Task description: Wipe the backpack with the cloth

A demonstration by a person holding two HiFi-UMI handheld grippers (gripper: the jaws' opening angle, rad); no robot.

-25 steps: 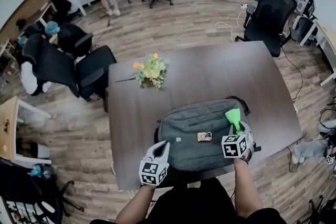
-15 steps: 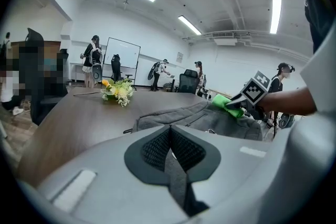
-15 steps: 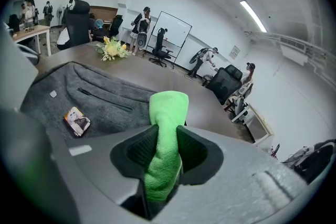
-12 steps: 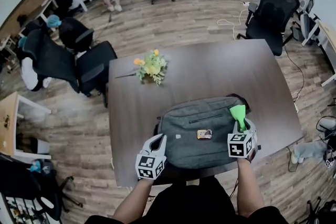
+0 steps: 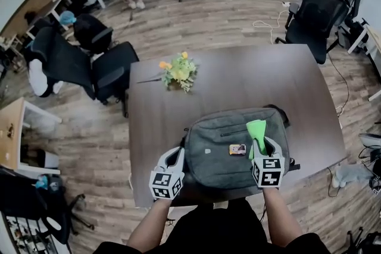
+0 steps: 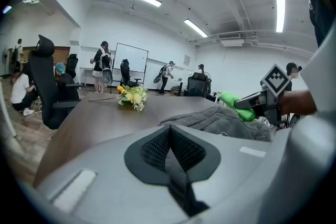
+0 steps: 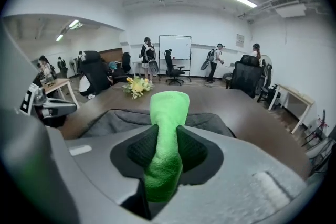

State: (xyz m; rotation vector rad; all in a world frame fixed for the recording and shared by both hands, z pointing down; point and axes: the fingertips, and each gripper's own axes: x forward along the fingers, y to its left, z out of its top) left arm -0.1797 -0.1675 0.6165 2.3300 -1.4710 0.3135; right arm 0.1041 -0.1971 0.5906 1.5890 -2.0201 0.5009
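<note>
A grey backpack (image 5: 226, 146) lies flat near the front edge of the dark table (image 5: 155, 122). My right gripper (image 5: 261, 144) is shut on a green cloth (image 5: 256, 129), which sticks up and forward over the right part of the bag. In the right gripper view the cloth (image 7: 167, 128) fills the gap between the pads, with the backpack (image 7: 118, 120) beyond. My left gripper (image 5: 177, 156) hovers by the bag's left edge. In the left gripper view its jaws (image 6: 169, 144) are shut on nothing, and the backpack (image 6: 223, 120) lies ahead to the right.
A bunch of yellow flowers (image 5: 178, 72) lies on the table's far left part. A small orange tag (image 5: 237, 150) sits on the bag. Black office chairs (image 5: 110, 71) stand left of the table and another (image 5: 315, 18) at the far right. People stand further back.
My right gripper has carried the cloth leftward over the backpack's right part. The left gripper has drifted slightly left, off the bag's edge.
</note>
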